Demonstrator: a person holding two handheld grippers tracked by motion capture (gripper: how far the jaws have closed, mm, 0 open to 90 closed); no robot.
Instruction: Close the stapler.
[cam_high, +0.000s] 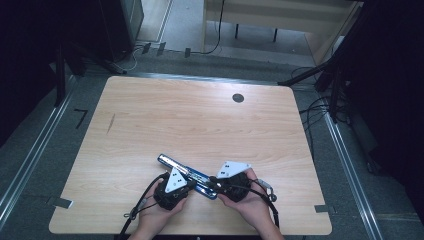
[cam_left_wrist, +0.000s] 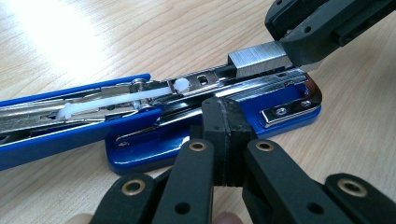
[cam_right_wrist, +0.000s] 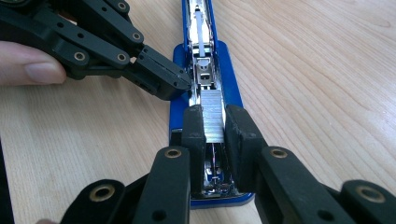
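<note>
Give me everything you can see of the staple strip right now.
The staple strip is a short block of bright, silvery metal staples, finely ribbed along its top. It lies level over the open metal magazine of the blue stapler, near the front end, the stapler's top arm swung open flat on the wooden table. The right claw is shut on its two long sides. The left claw, shut, presses on the stapler's edge beside it, not touching the strip.

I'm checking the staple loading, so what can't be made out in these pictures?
- Front end of the staple strip: right gripper view, hidden between the right tongs.
- Far end of the stapler: left gripper view, cut off by the left edge.
- Staples in the high view: too small, under both hands.
- Left tongs: their closed tips cover the rail's near side.
</note>
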